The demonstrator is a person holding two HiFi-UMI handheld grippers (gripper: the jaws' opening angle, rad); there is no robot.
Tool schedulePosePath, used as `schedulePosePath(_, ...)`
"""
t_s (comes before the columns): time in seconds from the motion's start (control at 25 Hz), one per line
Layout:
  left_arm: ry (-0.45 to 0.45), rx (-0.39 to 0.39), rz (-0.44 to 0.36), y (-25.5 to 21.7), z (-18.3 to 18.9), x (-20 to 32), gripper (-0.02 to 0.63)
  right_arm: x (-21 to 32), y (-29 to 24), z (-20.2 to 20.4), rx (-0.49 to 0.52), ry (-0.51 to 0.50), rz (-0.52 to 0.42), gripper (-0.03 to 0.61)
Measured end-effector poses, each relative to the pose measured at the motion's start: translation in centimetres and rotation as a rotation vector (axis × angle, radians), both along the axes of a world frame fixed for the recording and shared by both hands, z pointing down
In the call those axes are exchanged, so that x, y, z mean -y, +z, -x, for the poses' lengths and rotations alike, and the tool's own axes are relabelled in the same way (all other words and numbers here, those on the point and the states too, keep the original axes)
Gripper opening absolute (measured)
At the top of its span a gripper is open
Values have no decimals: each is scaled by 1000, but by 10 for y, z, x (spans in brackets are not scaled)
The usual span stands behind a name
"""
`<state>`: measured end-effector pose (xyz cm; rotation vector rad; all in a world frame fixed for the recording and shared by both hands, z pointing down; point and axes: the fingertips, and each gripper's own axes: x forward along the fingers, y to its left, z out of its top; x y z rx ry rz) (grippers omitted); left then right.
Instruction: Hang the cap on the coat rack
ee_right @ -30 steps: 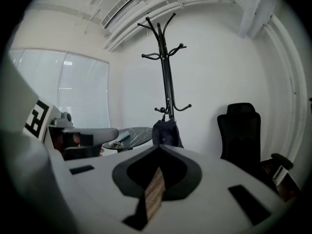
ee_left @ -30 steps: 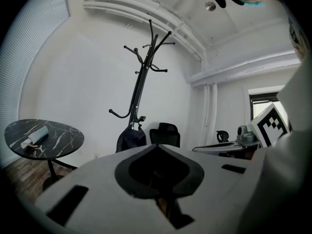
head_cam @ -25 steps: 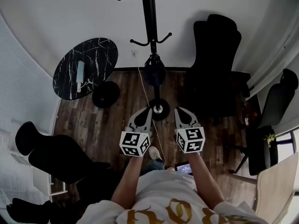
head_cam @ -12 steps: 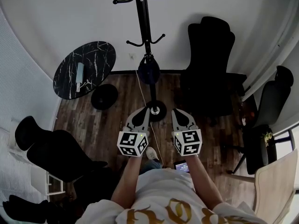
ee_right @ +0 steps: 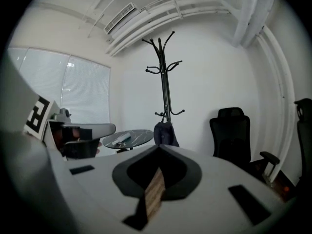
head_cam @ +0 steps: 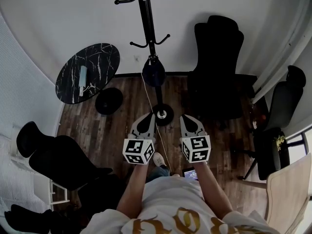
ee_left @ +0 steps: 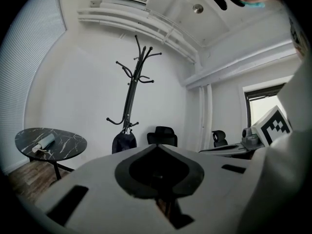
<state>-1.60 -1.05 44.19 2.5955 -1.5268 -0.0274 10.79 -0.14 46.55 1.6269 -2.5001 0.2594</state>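
Observation:
A dark cap [head_cam: 153, 74] hangs from a low hook of the black coat rack [head_cam: 146, 28], which stands against the white wall ahead. The left gripper view shows the rack [ee_left: 130, 96] and the cap [ee_left: 124, 143] a good way off, and so does the right gripper view, with its rack [ee_right: 165, 82] and cap [ee_right: 165, 133]. My left gripper [head_cam: 151, 117] and right gripper [head_cam: 185, 118] are held side by side in front of the person's chest, well short of the rack. Both are shut with nothing between the jaws [ee_left: 157, 147] [ee_right: 158, 147].
A round black marble table [head_cam: 87, 72] stands left of the rack, with a small pale object on it. A black office chair [head_cam: 217, 57] is to the right, another chair [head_cam: 285, 106] at the far right, a dark seat [head_cam: 53, 160] at the lower left and a wooden chair [head_cam: 287, 194] at the lower right.
The head view has shifted a little: the rack and cap slid up and to the left. Both grippers kept their places side by side, jaws still shut.

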Motion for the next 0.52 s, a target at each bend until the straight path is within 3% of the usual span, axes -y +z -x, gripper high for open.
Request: schedulePosePath(0.52, -16, -31, 12, 3, 15, 2, 20, 1, 0, 1, 34, 15, 10, 11)
